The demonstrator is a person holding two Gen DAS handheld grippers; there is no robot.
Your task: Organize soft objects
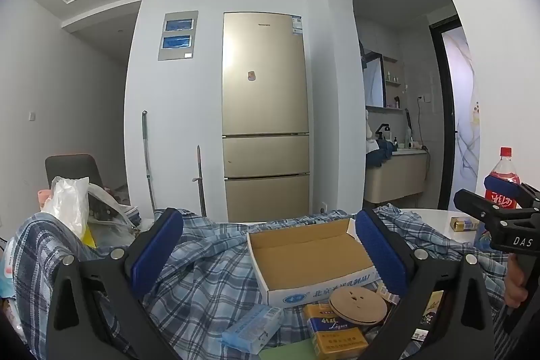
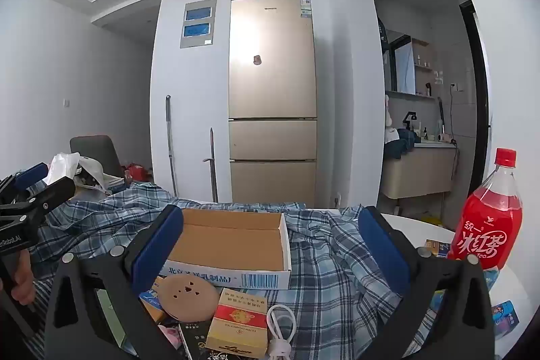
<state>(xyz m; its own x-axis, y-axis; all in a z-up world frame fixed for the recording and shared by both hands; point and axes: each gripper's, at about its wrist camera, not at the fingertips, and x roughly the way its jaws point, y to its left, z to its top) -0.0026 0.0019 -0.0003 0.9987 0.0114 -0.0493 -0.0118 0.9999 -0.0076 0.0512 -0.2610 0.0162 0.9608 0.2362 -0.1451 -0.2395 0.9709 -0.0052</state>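
A blue plaid shirt (image 1: 209,279) lies crumpled across the white table (image 2: 415,225). An empty open cardboard box (image 1: 310,255) rests on it. My left gripper (image 1: 268,250) is open just above the shirt, its blue pads wide apart on either side of the box, holding nothing. My right gripper (image 2: 270,245) is also open and empty, with the box (image 2: 229,242) towards its left pad and shirt cloth (image 2: 337,262) towards its right pad. A soft blue tissue pack (image 1: 251,329) lies near the front edge. A person's hand grips each handle.
A red tea bottle (image 2: 486,218) stands at the right. A white plastic bag (image 1: 77,208) sits at the left by a dark chair. Cigarette packs (image 2: 236,323), a round wooden disc (image 2: 189,296) and a white cable (image 2: 280,326) lie in front. A gold fridge (image 1: 265,110) stands behind.
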